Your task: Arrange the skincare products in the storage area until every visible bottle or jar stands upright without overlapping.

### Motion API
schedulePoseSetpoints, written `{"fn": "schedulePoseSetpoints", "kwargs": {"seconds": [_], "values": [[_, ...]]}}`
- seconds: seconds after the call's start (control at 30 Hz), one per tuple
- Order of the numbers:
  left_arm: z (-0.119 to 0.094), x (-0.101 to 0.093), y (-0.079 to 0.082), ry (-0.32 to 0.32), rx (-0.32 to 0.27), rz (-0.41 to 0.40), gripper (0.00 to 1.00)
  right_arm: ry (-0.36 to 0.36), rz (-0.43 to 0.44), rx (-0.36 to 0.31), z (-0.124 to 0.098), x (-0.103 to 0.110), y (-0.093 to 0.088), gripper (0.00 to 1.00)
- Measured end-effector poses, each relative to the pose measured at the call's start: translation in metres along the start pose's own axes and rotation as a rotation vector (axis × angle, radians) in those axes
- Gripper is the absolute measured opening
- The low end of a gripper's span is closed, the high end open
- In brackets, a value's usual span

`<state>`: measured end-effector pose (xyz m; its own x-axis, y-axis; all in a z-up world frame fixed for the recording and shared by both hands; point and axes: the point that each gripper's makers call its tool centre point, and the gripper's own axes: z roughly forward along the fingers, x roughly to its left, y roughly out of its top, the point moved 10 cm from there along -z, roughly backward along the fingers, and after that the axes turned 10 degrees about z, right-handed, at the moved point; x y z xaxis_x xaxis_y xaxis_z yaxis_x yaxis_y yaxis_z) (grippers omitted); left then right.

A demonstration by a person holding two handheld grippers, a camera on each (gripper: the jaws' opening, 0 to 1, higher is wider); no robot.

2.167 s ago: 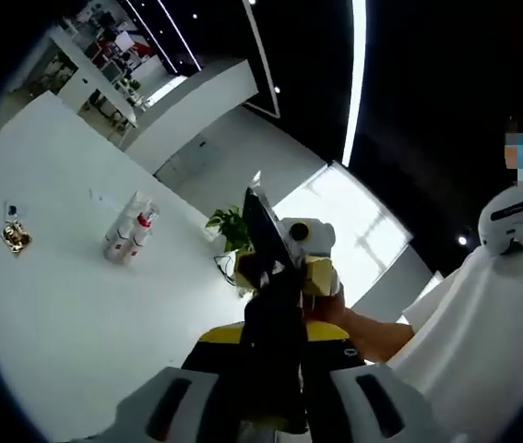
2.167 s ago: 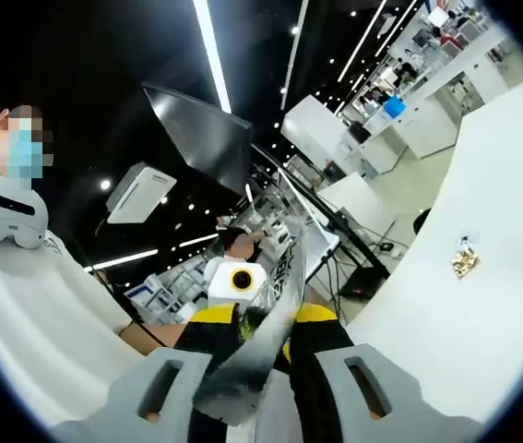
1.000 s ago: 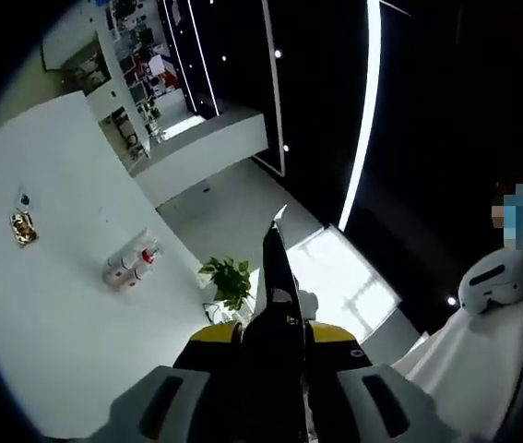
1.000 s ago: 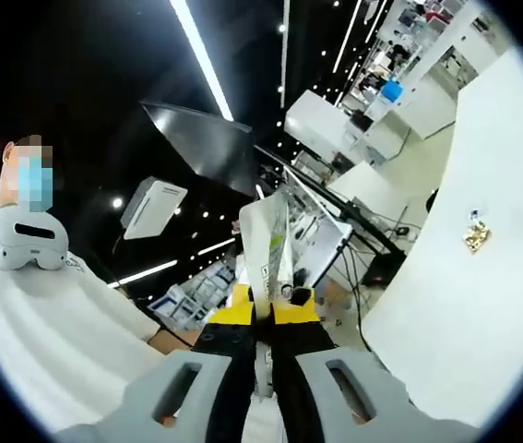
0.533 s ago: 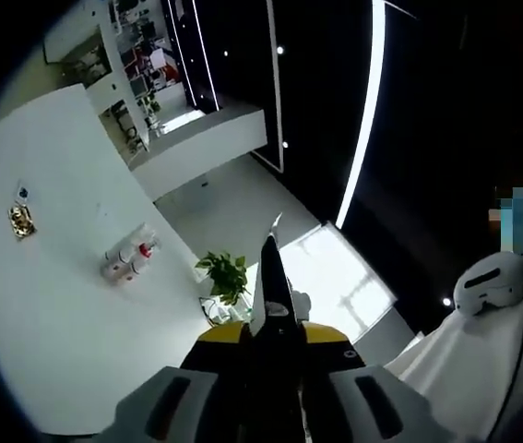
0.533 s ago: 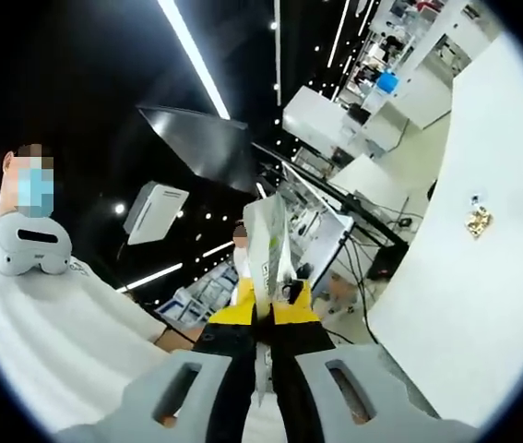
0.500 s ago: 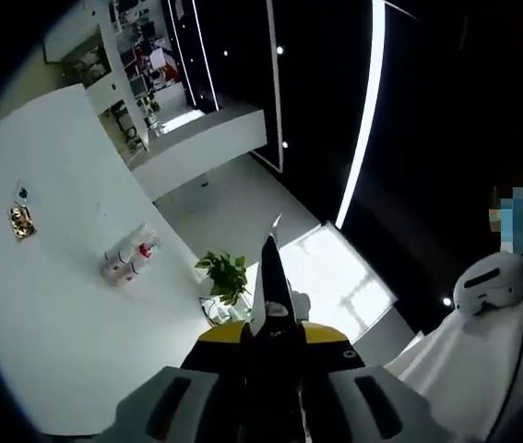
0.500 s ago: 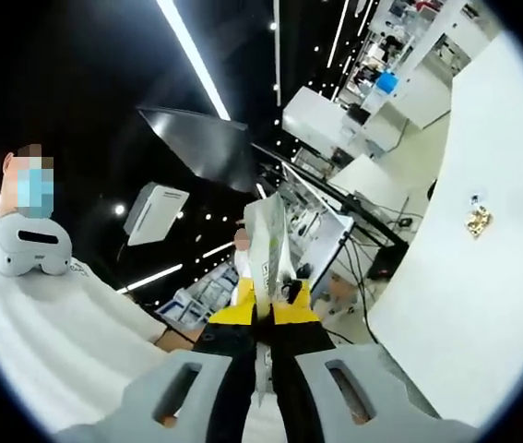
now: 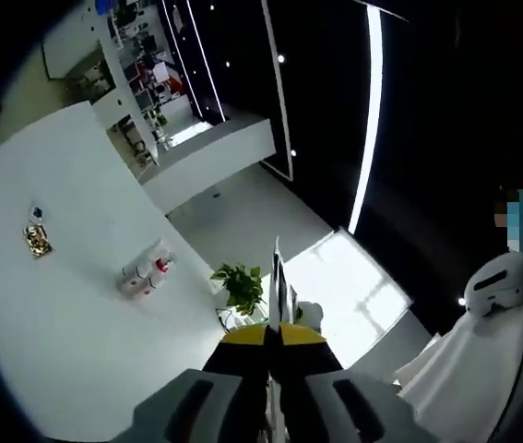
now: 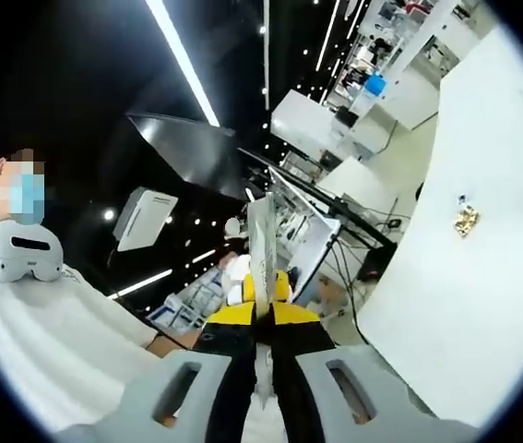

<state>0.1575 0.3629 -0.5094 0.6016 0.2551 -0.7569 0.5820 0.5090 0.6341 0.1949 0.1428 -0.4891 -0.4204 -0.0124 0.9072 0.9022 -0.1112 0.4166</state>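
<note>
- Rising from the bottom centre of the left gripper view, the left gripper (image 9: 278,346) has its yellow-and-black jaws pressed together on a thin, flat, pale sheet (image 9: 278,281) seen edge-on, which sticks up past the tips.
- Left of centre in this view, a small cluster of white skincare bottles (image 9: 147,273), one with a red cap, lies well apart from the gripper on a large white table (image 9: 67,332) that spreads over the lower left of the frame.
- Further toward the left edge, a small gold-coloured object (image 9: 37,240) sits on the same table; what it is cannot be told.
- Just left of the sheet's tip, a green potted plant (image 9: 242,287) shows at the table's far edge.
- At the right edge, a person in a white garment (image 9: 482,378) wears a white headset.
- Rising from the bottom centre of the right gripper view, the right gripper (image 10: 261,337) is likewise clamped on a thin, pale, glossy sheet (image 10: 260,249) that stands up between the jaws.
- Filling the right side of this view, the white table (image 10: 445,314) carries the small gold-coloured object (image 10: 466,220) in the upper right.
- At the left, the person in white (image 10: 49,341) shows again.
</note>
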Motion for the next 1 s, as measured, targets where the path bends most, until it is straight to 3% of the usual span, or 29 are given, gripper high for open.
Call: {"fn": "schedulePoseSetpoints", "kwargs": {"seconds": [0.07,0.13,0.23,0.33,0.4,0.5,0.53,0.63,0.77,0.87,1.0], "values": [[0.000,0.000,0.001,0.005,-0.013,-0.010,0.01,0.007,-0.010,-0.063,0.002,-0.001,-0.001,0.07],[-0.001,-0.002,0.001,-0.006,-0.040,-0.047,0.01,0.036,0.044,-0.106,0.003,0.001,-0.001,0.14],[-0.001,-0.004,0.000,-0.015,-0.059,-0.070,0.01,-0.020,0.008,-0.129,0.007,-0.002,-0.002,0.25],[0.003,-0.007,-0.003,-0.043,-0.080,-0.112,0.01,-0.033,0.012,-0.111,0.015,-0.003,-0.005,0.32],[0.006,-0.008,-0.005,-0.055,-0.092,-0.122,0.01,-0.032,0.001,-0.095,0.018,-0.003,-0.005,0.28],[0.010,-0.008,-0.009,-0.046,-0.077,-0.125,0.01,-0.026,0.000,-0.060,0.022,-0.002,-0.008,0.10],[0.011,-0.006,-0.012,-0.013,-0.051,-0.092,0.01,-0.036,-0.003,-0.050,0.023,-0.002,-0.009,0.07],[0.008,-0.003,-0.013,0.011,-0.037,-0.096,0.01,-0.080,0.020,-0.011,0.022,-0.007,-0.010,0.05],[0.004,-0.003,-0.014,0.025,-0.010,-0.072,0.01,-0.078,0.008,-0.008,0.018,-0.009,-0.008,0.03],[0.003,-0.005,-0.015,0.016,-0.004,-0.076,0.01,-0.034,0.104,-0.025,0.014,-0.011,-0.005,0.01],[0.002,-0.005,-0.017,0.013,0.001,-0.070,0.01,-0.041,0.100,-0.004,0.015,-0.010,-0.004,0.00]]}}
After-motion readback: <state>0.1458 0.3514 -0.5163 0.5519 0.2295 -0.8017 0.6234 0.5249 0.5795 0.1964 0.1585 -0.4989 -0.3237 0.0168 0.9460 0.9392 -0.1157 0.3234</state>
